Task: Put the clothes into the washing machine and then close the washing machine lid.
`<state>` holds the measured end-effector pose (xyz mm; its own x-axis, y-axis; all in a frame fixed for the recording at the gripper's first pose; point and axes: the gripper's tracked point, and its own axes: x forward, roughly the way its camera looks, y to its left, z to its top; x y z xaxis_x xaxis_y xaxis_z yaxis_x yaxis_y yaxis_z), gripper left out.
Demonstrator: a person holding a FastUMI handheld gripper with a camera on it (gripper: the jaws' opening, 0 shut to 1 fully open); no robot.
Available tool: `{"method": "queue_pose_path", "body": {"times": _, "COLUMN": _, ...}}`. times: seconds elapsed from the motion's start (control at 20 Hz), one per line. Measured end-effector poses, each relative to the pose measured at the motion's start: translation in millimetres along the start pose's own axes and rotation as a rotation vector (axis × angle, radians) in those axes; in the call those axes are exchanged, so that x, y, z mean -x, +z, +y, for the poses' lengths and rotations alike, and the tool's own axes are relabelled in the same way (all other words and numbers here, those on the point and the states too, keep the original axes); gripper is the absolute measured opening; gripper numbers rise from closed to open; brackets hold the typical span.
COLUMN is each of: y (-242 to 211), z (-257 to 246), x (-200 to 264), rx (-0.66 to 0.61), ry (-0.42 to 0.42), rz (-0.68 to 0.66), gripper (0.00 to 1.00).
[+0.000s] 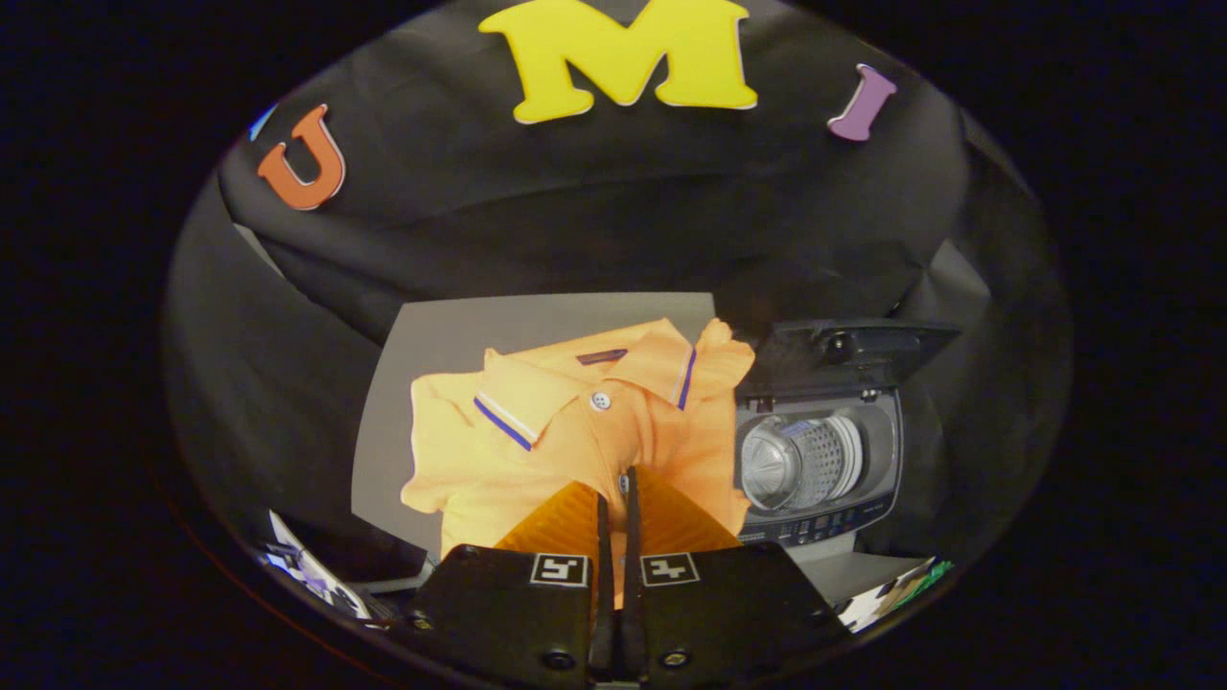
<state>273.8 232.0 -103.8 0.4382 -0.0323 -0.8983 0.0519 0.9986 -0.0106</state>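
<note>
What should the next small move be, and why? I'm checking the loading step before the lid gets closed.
Probably carry the orange polo shirt sideways toward the washing machine. The gripper has its jaws nearly closed on the shirt's fabric, the shirt appears lifted off the grey table, and the machine's lid stands open over the drum.

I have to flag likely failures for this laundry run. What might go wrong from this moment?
1. The gripper pinches only a small fold of the orange polo shirt, so it may slip free.
2. The shirt hangs wide; a sleeve could drape over the washing machine rim.
3. Trailing fabric might later block the open lid.
</note>
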Motion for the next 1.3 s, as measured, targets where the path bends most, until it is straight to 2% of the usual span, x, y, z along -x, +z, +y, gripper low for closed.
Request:
{"method": "queue_pose_path", "body": {"times": 0.2, "y": -9, "z": -48, "x": 15, "rx": -0.094, "ry": -0.021, "rz": -0.024, "gripper": 0.07}}
{"method": "queue_pose_path", "body": {"times": 0.4, "y": -9, "z": -85, "x": 22, "rx": -0.152, "ry": -0.003, "rz": -0.037, "gripper": 0.07}}
{"method": "queue_pose_path", "body": {"times": 0.6, "y": 10, "z": -125, "x": 28, "rx": -0.148, "ry": -0.013, "rz": -0.085, "gripper": 0.07}}
{"method": "queue_pose_path", "body": {"times": 1.05, "y": 49, "z": -236, "x": 34, "rx": -0.077, "ry": -0.126, "rz": -0.175, "gripper": 0.07}}
{"method": "queue_pose_path", "body": {"times": 1.3, "y": 48, "z": -278, "x": 22, "rx": -0.114, "ry": -0.122, "rz": -0.163, "gripper": 0.07}}
